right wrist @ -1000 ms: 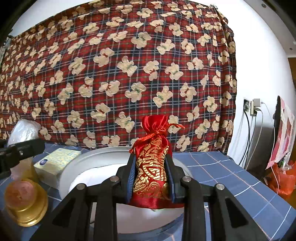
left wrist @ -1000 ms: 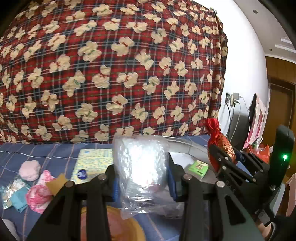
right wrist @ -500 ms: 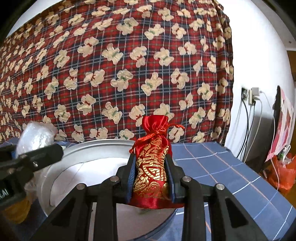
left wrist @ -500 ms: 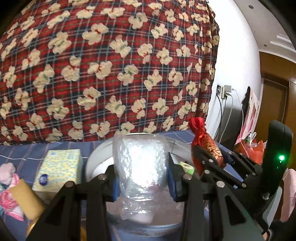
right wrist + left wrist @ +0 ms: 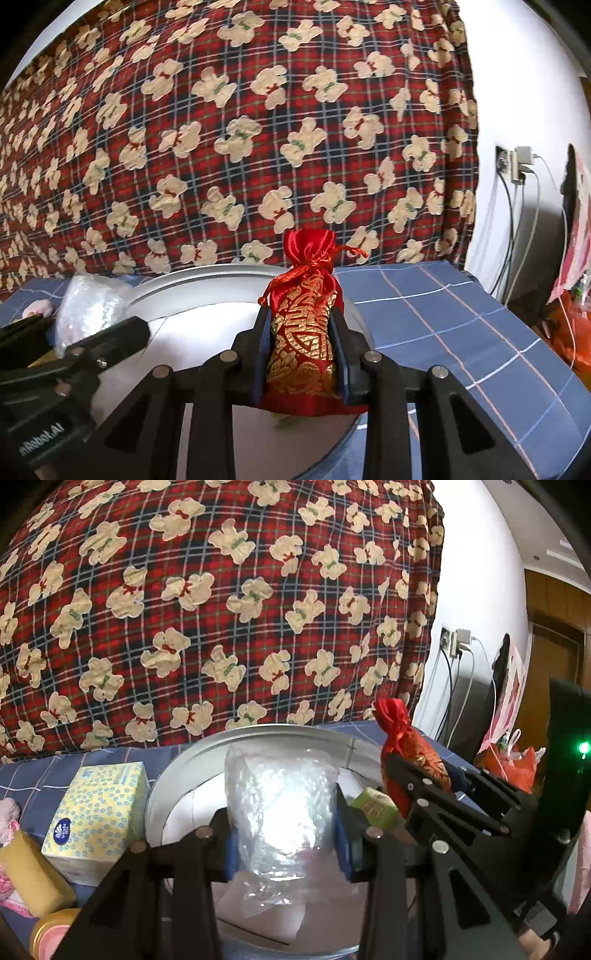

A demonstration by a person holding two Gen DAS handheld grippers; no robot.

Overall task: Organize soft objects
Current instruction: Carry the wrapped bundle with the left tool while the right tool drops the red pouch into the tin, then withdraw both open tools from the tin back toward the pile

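A wide white basin [image 5: 173, 775] is seen directly ahead of and below both grippers, set on a blue checked cloth [image 5: 443, 314] in front of a red plaid blanket printed with bears [image 5: 221, 609]. The step in hand is judged to be the delivery of two soft items to this basin, both carried over its rim at once.

To the left of the left gripper [image 5: 282, 834], a yellow tissue box [image 5: 96, 812] is stood just beside the basin, with a yellow sponge [image 5: 33, 878] nearer the camera. A small green box [image 5: 373, 805] is seen lying inside the basin, between the two grippers.

The left gripper is closed on a clear crumpled plastic bag [image 5: 280, 812], which is squeezed between the blue pads and held upright above the basin floor. In the right wrist view the right gripper [image 5: 301, 354] is clamped on a red and gold drawstring pouch [image 5: 303, 332], held upright with its tied neck above the jaws, over the near right part of the basin.

The next move is judged to call for a short lowering of each item inside the rim, then a release. As the bag is light and springy, it may cling to a pad or be tipped out, so the jaws are best opened low.
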